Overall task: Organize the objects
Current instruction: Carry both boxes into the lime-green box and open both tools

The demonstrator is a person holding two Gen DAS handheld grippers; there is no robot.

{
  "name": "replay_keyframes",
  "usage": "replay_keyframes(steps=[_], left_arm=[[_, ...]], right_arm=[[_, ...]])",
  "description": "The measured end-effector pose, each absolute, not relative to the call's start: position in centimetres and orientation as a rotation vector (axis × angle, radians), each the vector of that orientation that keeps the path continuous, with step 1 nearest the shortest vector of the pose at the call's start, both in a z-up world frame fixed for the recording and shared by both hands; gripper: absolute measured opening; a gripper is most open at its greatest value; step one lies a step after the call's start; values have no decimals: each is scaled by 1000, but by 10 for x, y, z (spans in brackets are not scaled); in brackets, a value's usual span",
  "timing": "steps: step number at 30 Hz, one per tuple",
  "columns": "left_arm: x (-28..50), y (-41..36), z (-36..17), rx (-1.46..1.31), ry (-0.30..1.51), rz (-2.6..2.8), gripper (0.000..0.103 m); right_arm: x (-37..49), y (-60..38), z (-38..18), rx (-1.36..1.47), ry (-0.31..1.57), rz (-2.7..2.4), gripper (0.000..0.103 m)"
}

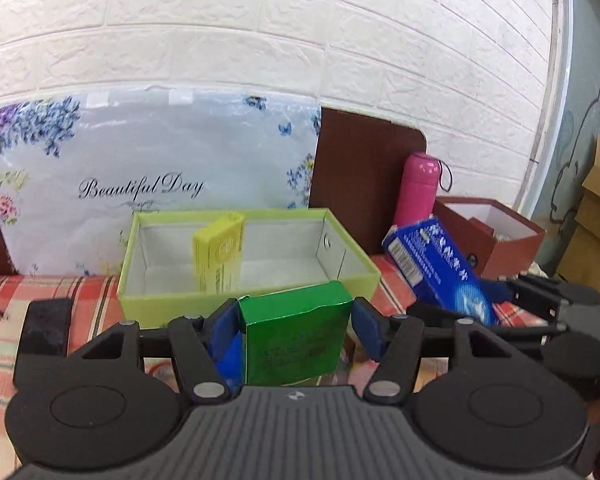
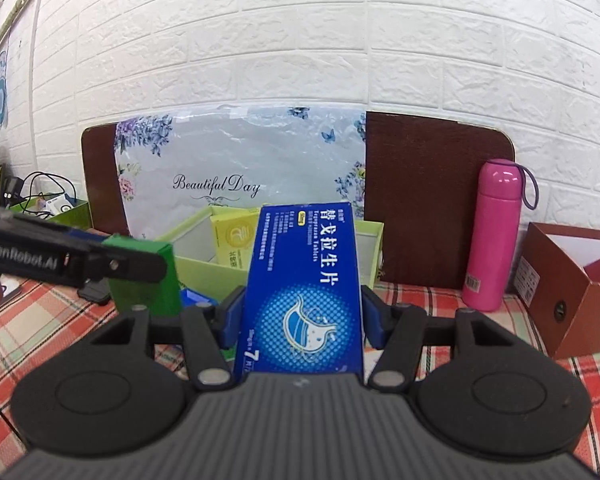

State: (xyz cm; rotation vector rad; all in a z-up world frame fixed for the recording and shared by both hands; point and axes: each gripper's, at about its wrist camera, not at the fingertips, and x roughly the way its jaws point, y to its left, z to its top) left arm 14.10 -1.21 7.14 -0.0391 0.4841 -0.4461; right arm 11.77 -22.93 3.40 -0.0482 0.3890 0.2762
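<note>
My left gripper (image 1: 296, 314) is shut on a small green box (image 1: 296, 332), held above the checked cloth just in front of a lime-green open tray (image 1: 148, 304). A yellow box (image 1: 220, 256) stands upright inside that tray. My right gripper (image 2: 300, 308) is shut on a long blue medicine box (image 2: 304, 280), which points forward and up toward the tray's (image 2: 204, 272) right part. From the right wrist view the green box (image 2: 148, 280) and the left gripper's finger (image 2: 100, 264) are at the left. In the left wrist view the blue box (image 1: 436, 264) hangs at the right.
A pink bottle (image 2: 492, 232) and a red-brown open box (image 2: 572, 312) stand at the right. A floral bag (image 1: 152, 184) leans on the dark board behind the tray. A black flat object (image 1: 46, 328) lies at the left, a small blue item (image 2: 196, 298) beneath the grippers.
</note>
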Motion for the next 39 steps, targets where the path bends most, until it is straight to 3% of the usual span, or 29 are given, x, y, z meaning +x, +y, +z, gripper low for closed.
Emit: replay_keyframes(steps=[12,20,23,26,27,29,34,39], left_arm=[[248,-42,74,-110,507,-426,64],[305,-13,53,-155,513,-223,65],[319,3,44,-176,551,-137,73],[320,19,36,-234,567,-139,75],[318,23,34,-247,564,-142,77],[313,27,32,-247,555,-148,82],[296,28,32,-171,533,-163,84],[280,24,41,-181,508,-180,84]], right_arm=[[165,-231,36,-62,378,245,57],[215,-217,35,-96,377,243,57],[240,-209,22,-109,397,222,58],[261,-204,6,-119,424,219,59],[267,-202,1,-124,431,233,63],[270,-200,-7,-142,443,216,92],[252,-205,-10,-137,417,220,101],[220,-208,4,-129,375,227,103]])
